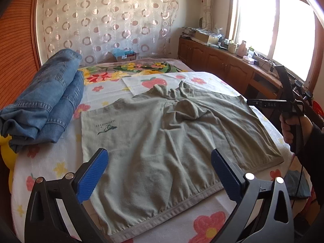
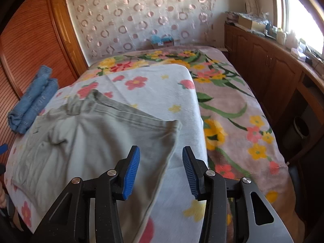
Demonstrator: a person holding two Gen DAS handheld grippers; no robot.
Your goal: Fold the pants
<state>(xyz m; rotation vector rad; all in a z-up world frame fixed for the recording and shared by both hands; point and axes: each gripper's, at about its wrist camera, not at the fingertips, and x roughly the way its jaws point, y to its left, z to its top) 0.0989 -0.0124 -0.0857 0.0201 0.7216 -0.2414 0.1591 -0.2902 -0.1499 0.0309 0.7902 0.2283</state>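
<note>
A bed under a white flower-print blanket (image 1: pixel 194 222) carries the grey-green cotton pants (image 1: pixel 166 141), spread flat. The left gripper (image 1: pixel 160 176) hovers released above their waistband; the right gripper (image 2: pixel 161 172) gapes empty over their far corner. Folded blue jeans (image 1: pixel 44 103) lie beside them.

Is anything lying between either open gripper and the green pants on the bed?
Nothing visible. The left gripper and right gripper hover open directly over the green pants; the folded jeans sit off to their side.

Gaping right claw (image 2: pixel 161 171) above grey-green pants (image 2: pixel 91 141) on floral bed (image 2: pixel 232 121)
</note>
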